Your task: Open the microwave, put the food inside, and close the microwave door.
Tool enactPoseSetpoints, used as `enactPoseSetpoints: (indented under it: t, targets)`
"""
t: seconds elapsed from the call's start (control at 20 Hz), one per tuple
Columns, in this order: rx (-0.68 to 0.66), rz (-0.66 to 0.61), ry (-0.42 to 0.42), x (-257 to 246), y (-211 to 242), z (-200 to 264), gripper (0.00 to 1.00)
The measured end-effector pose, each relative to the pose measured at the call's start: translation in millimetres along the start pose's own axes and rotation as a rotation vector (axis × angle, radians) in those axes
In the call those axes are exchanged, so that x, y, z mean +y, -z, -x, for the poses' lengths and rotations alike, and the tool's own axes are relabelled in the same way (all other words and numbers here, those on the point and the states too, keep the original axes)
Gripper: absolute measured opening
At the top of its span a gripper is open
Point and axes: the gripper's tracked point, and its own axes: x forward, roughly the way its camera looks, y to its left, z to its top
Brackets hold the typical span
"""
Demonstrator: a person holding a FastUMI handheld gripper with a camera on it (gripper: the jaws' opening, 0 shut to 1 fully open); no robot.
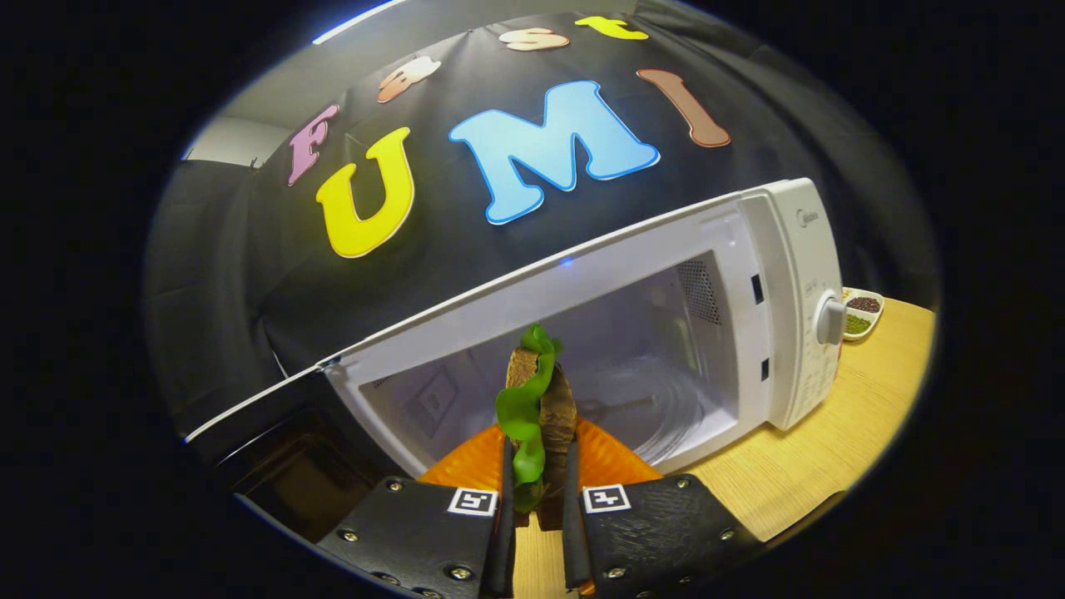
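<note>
Gripper [539,491]: low centre of the frame; both fingers clamp a sandwich standing on edge between them.
Fingers [506,507]: close together and near parallel, each pressed against one flat side of the food; a square marker sits on each finger block.
Door [274,453]: lower left of the frame, swung wide open and hanging to the left of the cavity; dark window panel faces up.
Sandwich [556,408]: centre, brown bread with a green leaf [520,412] curling out of the top and down its left side; held just ahead of the cavity mouth, above an orange plate [611,462].
Microwave [632,274]: white, centre to right, tilted in the view; cavity [657,366] open, glass turntable visible on its floor.
Knob [830,319]: right of the cavity, on the control panel.
Table [849,424]: light wood, lower right.
Small dish [862,313]: far right behind the microwave, holding dark and green contents.
</note>
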Motion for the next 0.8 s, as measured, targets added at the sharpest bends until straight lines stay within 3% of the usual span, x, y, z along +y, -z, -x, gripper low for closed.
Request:
enactPoseSetpoints:
  t: [0.25, 0.5, 0.55, 0.6, 0.75, 0.8]
  targets:
    - [0.023, -0.045, -0.002, -2.5, 2.5, -60.7, 0.23]
    - [0.030, 0.072, 0.008, -18.3, 1.0, -86.0, 0.24]
    - [0.021, 0.094, 0.015, -22.8, -0.2, -86.0, 0.29]
    - [0.013, 0.139, 0.048, -32.4, -0.9, -86.7, 0.44]
    - [0.008, 0.250, 0.193, -69.3, -5.6, -85.0, 0.67]
    - [0.002, 0.294, 0.244, -80.4, -10.1, -81.1, 0.79]
